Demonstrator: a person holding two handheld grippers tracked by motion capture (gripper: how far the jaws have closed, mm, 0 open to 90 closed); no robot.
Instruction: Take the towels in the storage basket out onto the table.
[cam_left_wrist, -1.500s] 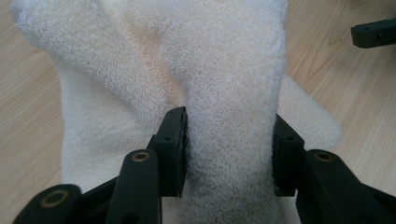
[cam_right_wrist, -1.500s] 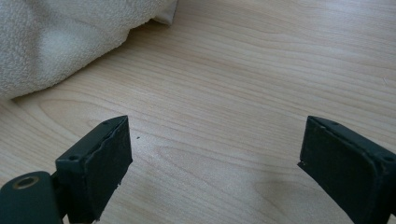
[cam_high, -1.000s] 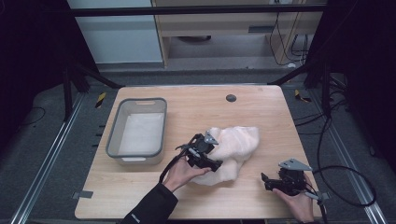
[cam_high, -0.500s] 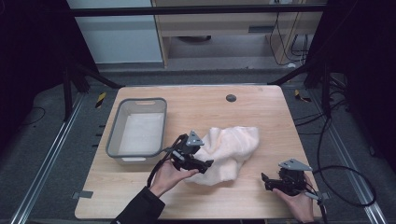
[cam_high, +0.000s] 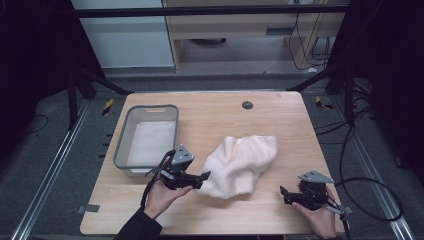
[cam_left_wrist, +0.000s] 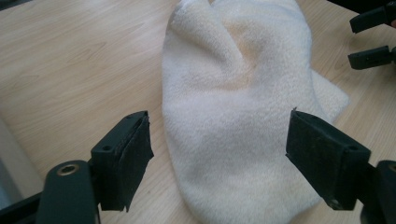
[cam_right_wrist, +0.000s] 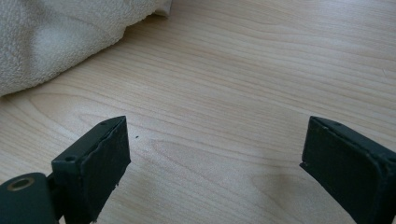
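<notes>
Item: cream towel (cam_high: 239, 165), crumpled mid-bench (cam_high: 260, 112), right of grey tub (cam_high: 147, 137). Left claw (cam_high: 204, 176) at towel's near-left edge, jaws just opened wide, nothing held. Right claw (cam_high: 283, 195) agape, apart from towel. Risk: shallow pinch catches one layer; towel drags, unfolds.

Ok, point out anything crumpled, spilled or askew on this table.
The cream fleece cloth lies bunched in a rumpled heap on the wooden table, not flat. The grey plastic tub sits upright beside it. Nothing is spilled or visibly damaged.
</notes>
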